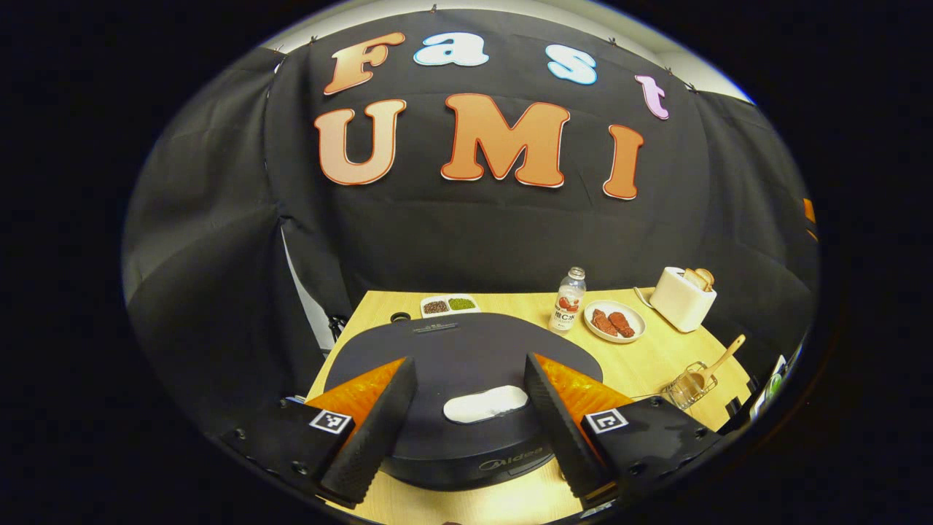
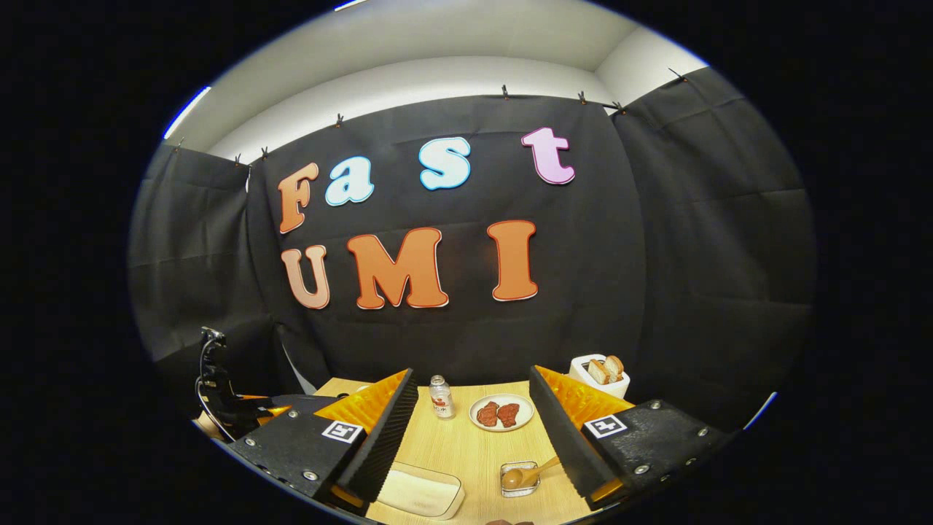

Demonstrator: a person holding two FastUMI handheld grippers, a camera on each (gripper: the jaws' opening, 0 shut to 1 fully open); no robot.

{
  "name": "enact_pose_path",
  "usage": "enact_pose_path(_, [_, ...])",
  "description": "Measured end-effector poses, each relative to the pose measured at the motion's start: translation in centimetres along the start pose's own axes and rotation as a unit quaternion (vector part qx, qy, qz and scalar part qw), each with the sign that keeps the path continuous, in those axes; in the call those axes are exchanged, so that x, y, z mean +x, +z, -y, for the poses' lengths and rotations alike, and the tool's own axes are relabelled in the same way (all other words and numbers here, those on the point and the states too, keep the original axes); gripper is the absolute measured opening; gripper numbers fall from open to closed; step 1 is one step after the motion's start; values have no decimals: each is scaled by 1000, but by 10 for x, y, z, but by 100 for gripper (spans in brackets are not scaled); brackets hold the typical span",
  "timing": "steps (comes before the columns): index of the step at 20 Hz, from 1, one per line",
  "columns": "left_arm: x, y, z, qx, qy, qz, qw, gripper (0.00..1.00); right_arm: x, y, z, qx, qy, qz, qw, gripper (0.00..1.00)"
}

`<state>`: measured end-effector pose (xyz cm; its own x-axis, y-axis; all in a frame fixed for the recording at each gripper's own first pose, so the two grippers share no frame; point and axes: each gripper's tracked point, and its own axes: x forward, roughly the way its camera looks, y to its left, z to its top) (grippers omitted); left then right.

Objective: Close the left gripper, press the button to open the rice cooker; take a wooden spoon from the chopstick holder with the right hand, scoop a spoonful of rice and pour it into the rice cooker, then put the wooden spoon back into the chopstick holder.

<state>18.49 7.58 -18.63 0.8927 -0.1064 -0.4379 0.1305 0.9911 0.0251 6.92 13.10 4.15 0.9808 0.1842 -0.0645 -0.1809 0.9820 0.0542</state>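
The dark rice cooker (image 1: pixel 466 350) stands close in front of my left gripper (image 1: pixel 470 361), lid down. Its white button (image 1: pixel 485 405) lies on the lid's near part, between the open fingers, which hover over the lid at either side. A wooden spoon (image 1: pixel 725 355) stands tilted in the clear chopstick holder (image 1: pixel 689 386) to the cooker's right. In the right gripper view the same wooden spoon (image 2: pixel 526 475) leans in the chopstick holder (image 2: pixel 519 480), low between the fingers of my right gripper (image 2: pixel 472 373), which is open and holds nothing. A pale rectangular box (image 2: pixel 419 492) lies left of the holder.
On the wooden table (image 1: pixel 656 357) stand a small bottle (image 1: pixel 568 299), a plate of meat pieces (image 1: pixel 614 321), a white toaster with bread (image 1: pixel 681 297) and a two-part dish of beans (image 1: pixel 448 305). The left gripper's body with its cable (image 2: pixel 219 397) shows at the far left.
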Motion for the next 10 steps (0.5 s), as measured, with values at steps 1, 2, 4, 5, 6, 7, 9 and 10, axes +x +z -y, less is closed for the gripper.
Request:
enact_pose_path(1, [0,-1,0,4,2,8,1000,100,-1,-2,0,-3,0,-2,1000,100])
enact_pose_path(2, [-1,-5,0,5,4,13,1000,100,-1,-5,-1,-4,0,-5,1000,95])
enact_pose_path(4, [-1,-15,-2,-8,9,9,1000,100,-3,-9,-2,1,3,-10,1000,95])
enact_pose_path(5, [-1,-20,0,-5,12,8,1000,100,-3,-11,-2,1,3,-12,1000,95])
enact_pose_path(6, [0,-24,2,6,14,10,1000,99,-2,-14,-1,0,1,-13,1000,95])
enact_pose_path(7, [0,-29,3,15,18,8,1000,100,-3,-16,0,-3,-1,-15,1000,95])
enact_pose_path(9, [3,-48,2,15,22,1,1000,100,-3,-20,2,-7,-5,-18,1000,95])
enact_pose_path(10, [3,-58,4,20,25,-7,999,100,-3,-21,3,-6,-6,-19,1000,100])
